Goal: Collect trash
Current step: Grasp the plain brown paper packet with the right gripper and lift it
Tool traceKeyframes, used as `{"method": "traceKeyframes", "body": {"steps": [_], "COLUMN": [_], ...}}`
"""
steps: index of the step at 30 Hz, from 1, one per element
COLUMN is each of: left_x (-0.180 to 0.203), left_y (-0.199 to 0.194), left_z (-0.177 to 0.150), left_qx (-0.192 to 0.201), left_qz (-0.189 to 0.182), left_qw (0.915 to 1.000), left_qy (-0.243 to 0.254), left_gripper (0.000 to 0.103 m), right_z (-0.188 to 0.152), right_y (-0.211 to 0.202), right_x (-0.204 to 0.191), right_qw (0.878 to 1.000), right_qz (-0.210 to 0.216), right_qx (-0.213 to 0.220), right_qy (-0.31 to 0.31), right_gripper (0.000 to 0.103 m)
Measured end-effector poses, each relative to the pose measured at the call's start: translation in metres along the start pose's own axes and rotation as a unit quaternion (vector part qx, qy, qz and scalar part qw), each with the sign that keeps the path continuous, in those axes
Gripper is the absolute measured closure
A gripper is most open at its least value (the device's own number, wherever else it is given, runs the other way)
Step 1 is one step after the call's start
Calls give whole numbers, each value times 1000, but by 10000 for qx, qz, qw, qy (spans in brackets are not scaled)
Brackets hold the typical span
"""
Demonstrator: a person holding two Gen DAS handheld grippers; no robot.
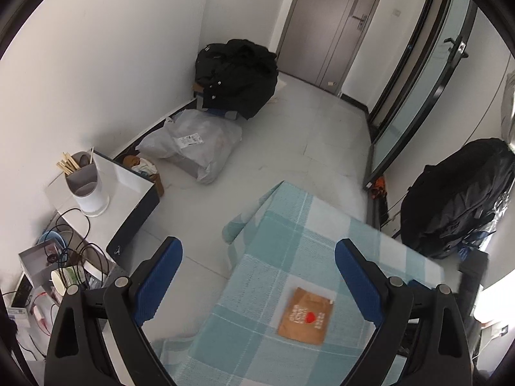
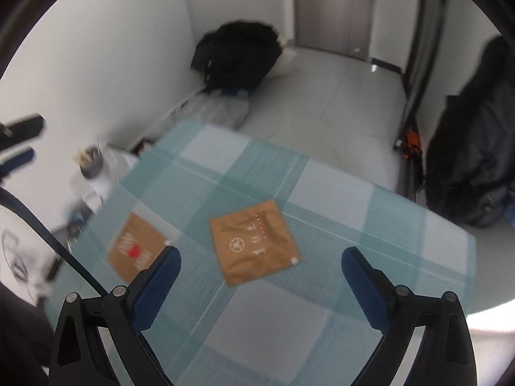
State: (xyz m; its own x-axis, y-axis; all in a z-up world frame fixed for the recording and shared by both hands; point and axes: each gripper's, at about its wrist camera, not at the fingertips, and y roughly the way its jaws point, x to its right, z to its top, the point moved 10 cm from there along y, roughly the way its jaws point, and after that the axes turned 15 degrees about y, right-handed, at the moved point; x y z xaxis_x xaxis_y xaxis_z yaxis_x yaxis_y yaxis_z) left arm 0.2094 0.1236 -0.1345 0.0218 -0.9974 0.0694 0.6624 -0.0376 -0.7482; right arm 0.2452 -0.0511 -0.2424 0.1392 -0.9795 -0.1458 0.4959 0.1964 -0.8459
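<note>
A brown paper packet with a red mark (image 1: pixel 305 317) lies flat on the teal checked tablecloth (image 1: pixel 257 257). My left gripper (image 1: pixel 259 251) is open and empty above the table, with the packet below and between its blue fingers. In the right wrist view the same packet with the red mark (image 2: pixel 135 249) lies at the left, partly behind the left finger. A second brown packet with white print (image 2: pixel 254 241) lies in the middle of the cloth (image 2: pixel 338 199). My right gripper (image 2: pixel 260 259) is open and empty, just in front of this second packet.
A white side table (image 1: pixel 125 189) with a chopstick holder (image 1: pixel 85 180) stands to the left, with cables and boxes (image 1: pixel 58 270) beside it. A grey plastic bag (image 1: pixel 193 141) and black bags (image 1: pixel 238 77) lie on the floor by the wall. Another black bag (image 1: pixel 460 193) sits at the right.
</note>
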Motion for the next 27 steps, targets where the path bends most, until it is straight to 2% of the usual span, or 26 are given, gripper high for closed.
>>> {"method": "traceKeyframes", "body": {"steps": [9, 14, 17, 19, 24, 25, 27], "left_x": [-9, -13, -14, -16, -16, -16, -16], "left_y": [9, 13, 16, 17, 18, 17, 18], "left_z": [-4, -6, -7, -7, -8, -8, -8], "left_qx": [-235, -309, -345, -365, -395, -391, -390], "left_qz": [-68, -39, -29, -9, -27, -21, -17], "left_qw": [9997, 9994, 9993, 9992, 9991, 9991, 9992], "left_qy": [-96, -119, -127, -140, -136, -135, -126], "left_gripper": [9, 9, 9, 9, 9, 9, 9], "right_z": [-1, 0, 0, -2, -5, -6, -8], "right_y": [32, 33, 30, 27, 24, 23, 20], "right_x": [-2, -8, -8, -11, -10, -10, -11], "right_qw": [9992, 9985, 9981, 9976, 9975, 9976, 9975], "right_qz": [-241, -170, -158, -143, -110, -104, -104], "right_qx": [-149, -194, -238, -248, -256, -245, -229], "right_qy": [-285, -476, -545, -635, -643, -640, -655], "right_gripper": [8, 12, 23, 33, 38, 45, 50]}}
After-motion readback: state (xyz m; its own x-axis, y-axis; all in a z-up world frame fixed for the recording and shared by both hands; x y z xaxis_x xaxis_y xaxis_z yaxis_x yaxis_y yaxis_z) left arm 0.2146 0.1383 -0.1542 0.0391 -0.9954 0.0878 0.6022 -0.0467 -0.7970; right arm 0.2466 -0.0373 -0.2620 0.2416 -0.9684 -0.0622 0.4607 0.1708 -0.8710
